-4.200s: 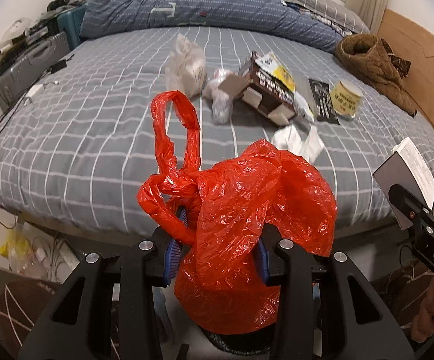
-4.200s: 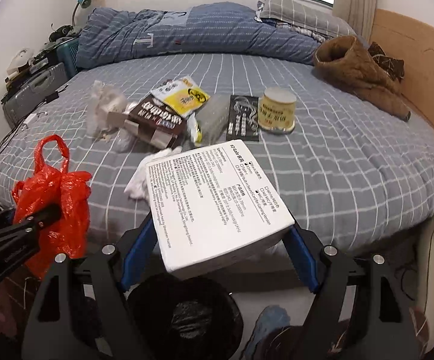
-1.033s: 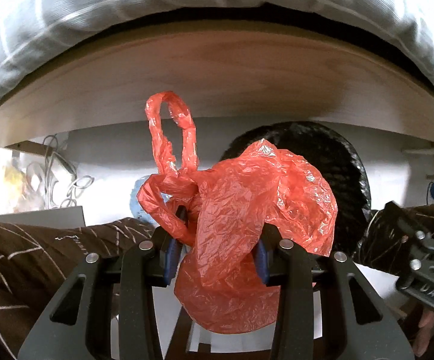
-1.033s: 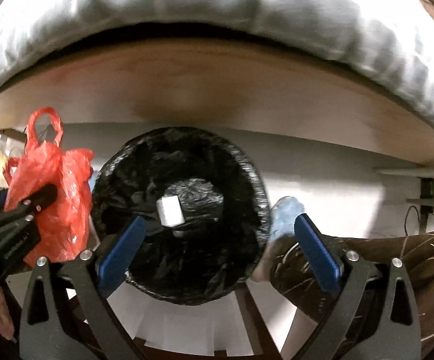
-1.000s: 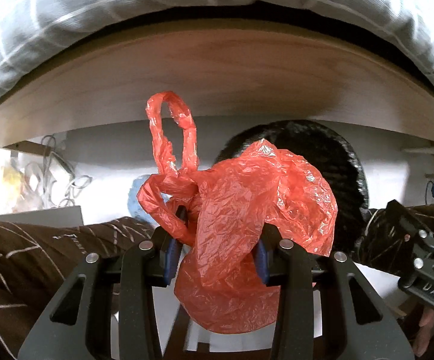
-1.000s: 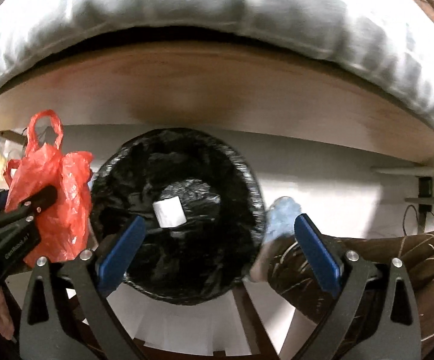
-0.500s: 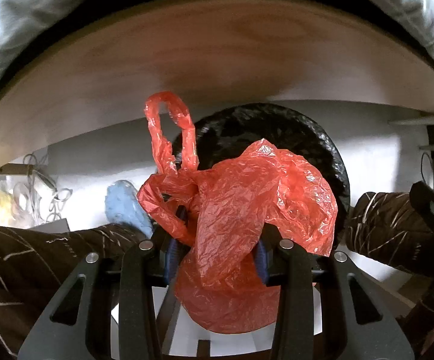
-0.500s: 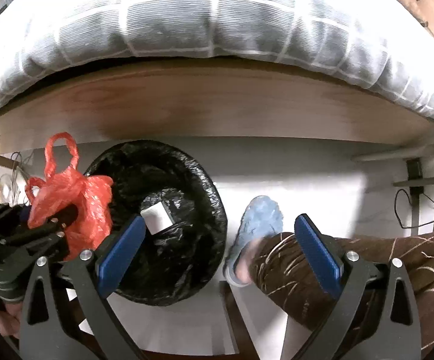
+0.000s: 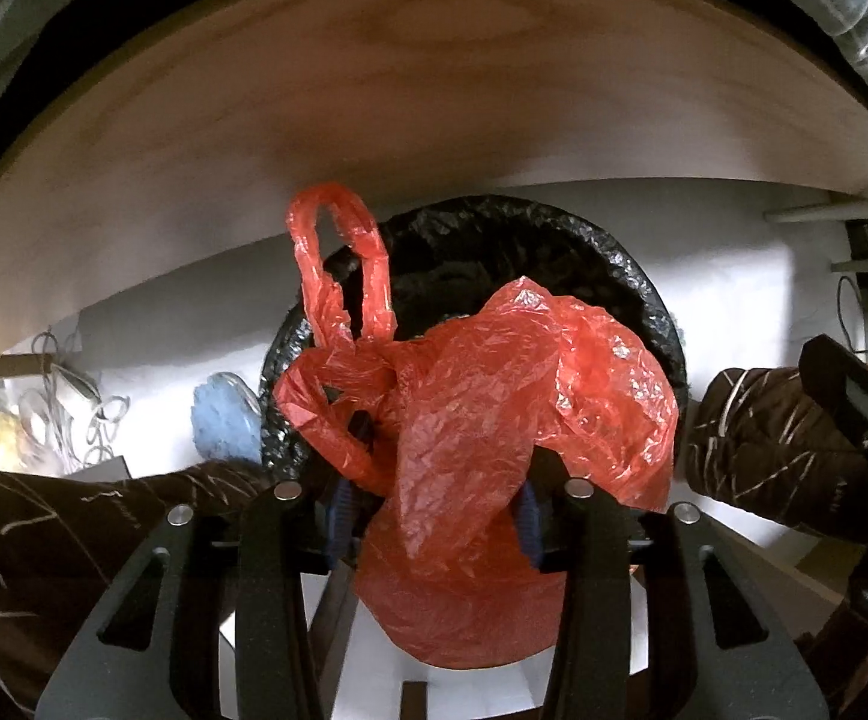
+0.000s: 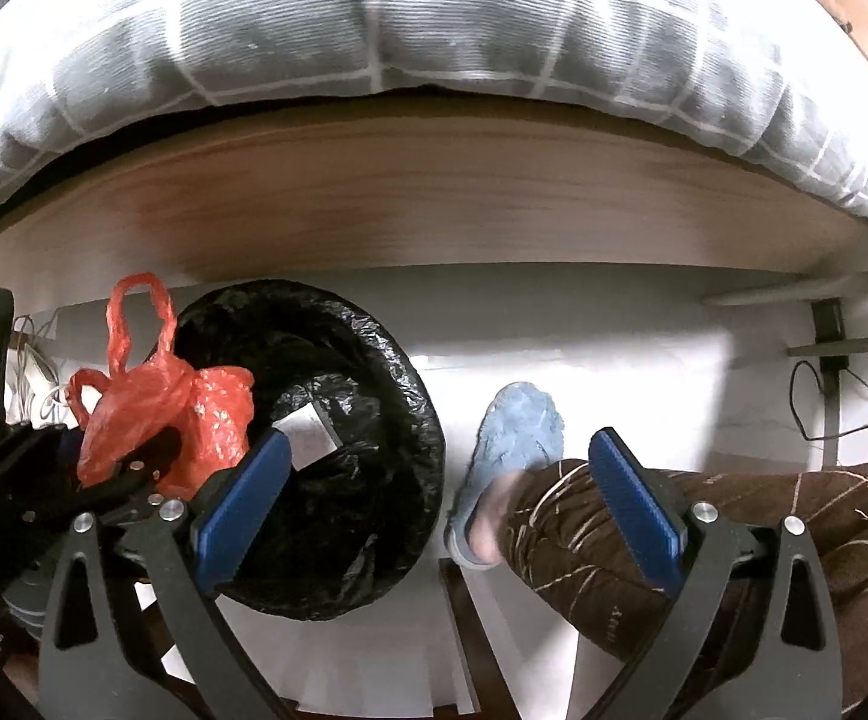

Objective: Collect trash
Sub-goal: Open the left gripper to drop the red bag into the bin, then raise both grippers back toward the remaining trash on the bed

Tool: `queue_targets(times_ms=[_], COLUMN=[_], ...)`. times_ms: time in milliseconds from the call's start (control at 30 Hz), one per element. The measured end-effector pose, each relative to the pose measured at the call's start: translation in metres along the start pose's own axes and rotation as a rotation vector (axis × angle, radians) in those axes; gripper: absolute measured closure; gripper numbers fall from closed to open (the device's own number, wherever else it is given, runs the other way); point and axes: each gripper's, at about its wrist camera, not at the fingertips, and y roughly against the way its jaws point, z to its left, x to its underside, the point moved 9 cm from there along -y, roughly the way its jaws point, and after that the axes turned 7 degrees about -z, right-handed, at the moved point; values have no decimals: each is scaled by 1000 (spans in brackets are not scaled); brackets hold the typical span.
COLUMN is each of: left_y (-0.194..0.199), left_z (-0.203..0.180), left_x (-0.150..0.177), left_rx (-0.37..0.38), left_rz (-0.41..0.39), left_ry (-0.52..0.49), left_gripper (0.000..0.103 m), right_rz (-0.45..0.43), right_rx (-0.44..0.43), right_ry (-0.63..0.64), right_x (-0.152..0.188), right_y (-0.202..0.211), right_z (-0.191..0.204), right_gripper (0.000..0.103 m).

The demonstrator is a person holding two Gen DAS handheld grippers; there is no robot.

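My left gripper (image 9: pixel 434 510) is shut on a crumpled red plastic bag (image 9: pixel 494 420) and holds it above the near rim of a black-lined trash bin (image 9: pixel 554 240) on the floor. In the right wrist view the red bag (image 10: pixel 158 414) hangs at the bin's left rim (image 10: pixel 410 372), held by the left gripper (image 10: pixel 134 468). A white box (image 10: pixel 308 435) lies inside the bin. My right gripper (image 10: pixel 434 498) is open and empty, above the bin's right side and the floor.
The wooden bed frame (image 10: pixel 434 204) and grey checked bedding (image 10: pixel 374 30) overhang the bin's far side. The person's legs in brown trousers (image 10: pixel 734 516) and a blue slipper (image 10: pixel 512 432) stand right of the bin. Cables (image 9: pixel 62 414) lie at the left.
The left gripper has carried the red bag further over the bin. The right gripper, which dropped the white box into the bin, has pulled back and shifted right.
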Motion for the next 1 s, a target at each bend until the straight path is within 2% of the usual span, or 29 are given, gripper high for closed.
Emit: queue_targets(times_ms=[33,167,500,733,833,1000], left_y=[1,4,13,30,46,86], left_z=[0,2,10,8,14,27], left_x=[-1,-3,-11,-13,-17,-23], left_rx=[-1,-5,-13,11,-6,-32], left_rz=[-4,-32,-72,-113,-158,-268], left_ry=[3,6,17,14,19,31], left_gripper=[57,40,17,11,10,10], right_rz=[1,-7,-48,-97,-128,-248], right_rx=[-2,2,19,16,6,-13], right_ry=[0,-2,12,16,15,-4], right_x=[0,-2,-10,-20,-25,-41], right_y=[0,1,10,22,31,65], right_z=[1,-1,4,7,9,9], right_gripper=[8,8,7,7,7,7])
